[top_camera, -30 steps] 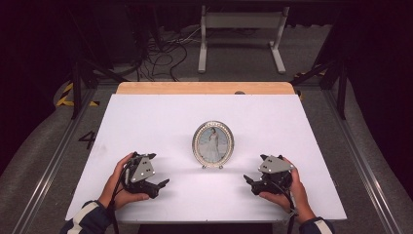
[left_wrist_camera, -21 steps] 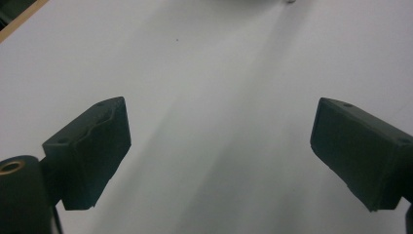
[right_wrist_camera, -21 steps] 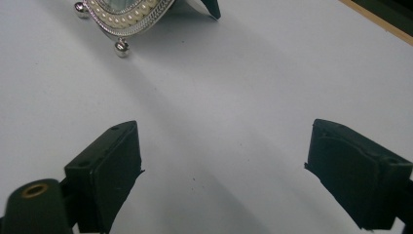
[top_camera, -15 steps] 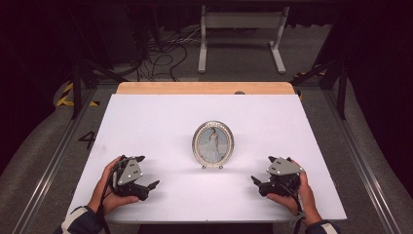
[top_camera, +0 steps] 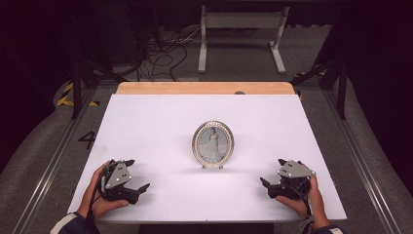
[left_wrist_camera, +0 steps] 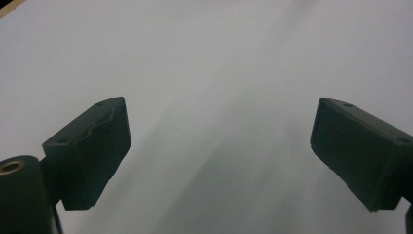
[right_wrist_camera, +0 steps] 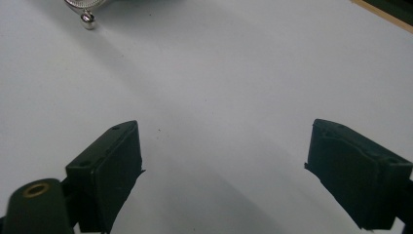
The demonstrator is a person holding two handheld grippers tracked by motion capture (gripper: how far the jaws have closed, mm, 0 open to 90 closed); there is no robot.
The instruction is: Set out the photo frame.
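Note:
An oval silver picture frame (top_camera: pixel 213 145) with a standing figure in it stands upright on its small feet in the middle of the white table (top_camera: pixel 156 122). My left gripper (top_camera: pixel 138 174) rests near the front left edge, open, its jaws wide apart over bare table (left_wrist_camera: pixel 219 73) with nothing between them. My right gripper (top_camera: pixel 272 171) sits near the front right edge, also open and empty. One ball foot and the bottom rim of the frame (right_wrist_camera: pixel 86 18) show at the top left of the right gripper view. Both grippers are well apart from the frame.
A wooden strip (top_camera: pixel 204 87) runs along the table's far edge. Beyond it, a metal stand (top_camera: pixel 241 29) and loose cables (top_camera: pixel 160 53) lie on the dark floor. Metal rails (top_camera: pixel 53 161) flank the table on both sides.
Both hands have drawn back toward the near edge and outward, away from the picture frame. The frame has not moved.

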